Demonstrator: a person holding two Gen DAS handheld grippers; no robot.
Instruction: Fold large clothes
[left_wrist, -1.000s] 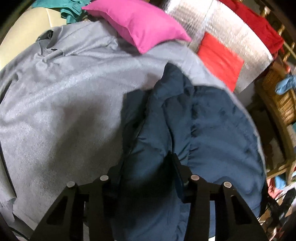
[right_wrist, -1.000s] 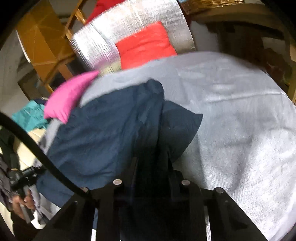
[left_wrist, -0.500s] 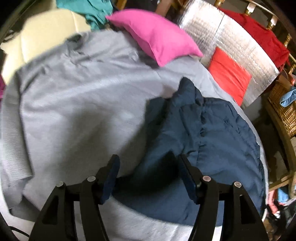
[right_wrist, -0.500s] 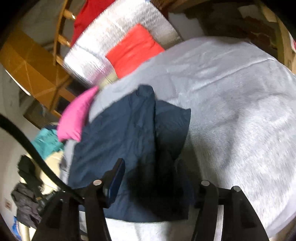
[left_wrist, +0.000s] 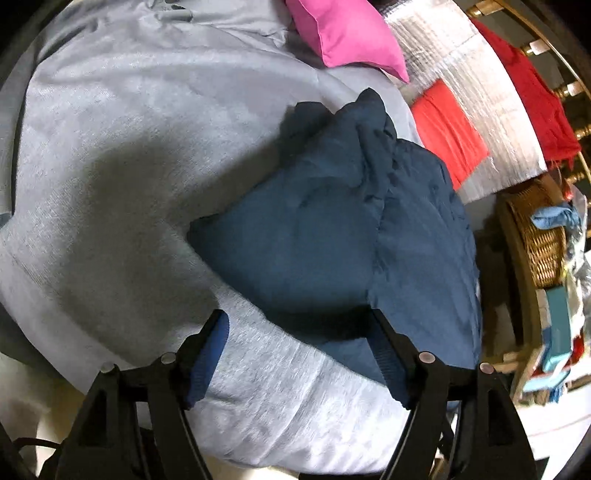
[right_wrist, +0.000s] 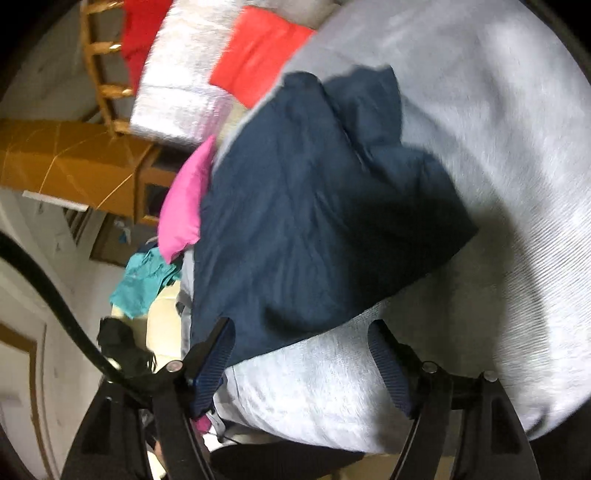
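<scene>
The navy garment (left_wrist: 332, 236) lies folded into a thick bundle on top of a grey sweatshirt (left_wrist: 110, 166) that is spread flat beneath it. In the left wrist view the bundle fills the middle and the 3 o'clock side; a pointed corner of it sticks out toward 9 o'clock, and a bunched ridge runs up toward 12 o'clock. Its lower edge runs across just ahead of the fingertips.

The left gripper (left_wrist: 297, 325) is spread wide with nothing between its fingers. The finger at 7 o'clock sits over bare grey cloth; the finger at 5 o'clock lies over the navy bundle's lower edge, though whether it touches cannot be told. From 8 to 11 o'clock there is a broad stretch of uncovered grey sweatshirt. The sweatshirt's ribbed hem crosses at 6 o'clock.

The right gripper (right_wrist: 301, 336) is likewise wide apart and holds nothing. In its view the navy garment (right_wrist: 314, 206) spreads from the centre toward 9 o'clock, with a corner reaching toward 3 o'clock. The finger at 7 o'clock is just beside the bundle's lower edge; the finger at 5 o'clock hangs over the grey sweatshirt (right_wrist: 498, 110), which lies open from 1 to 4 o'clock.

A pink pillow (left_wrist: 347, 33) rests at 12 o'clock in the left view, touching the sweatshirt's far edge. A red cushion (left_wrist: 448, 129) and a silver quilted mat (left_wrist: 480, 92) lie at 2 o'clock, and a wicker basket (left_wrist: 543, 240) stands at 3 o'clock, off the sweatshirt's edge.
</scene>
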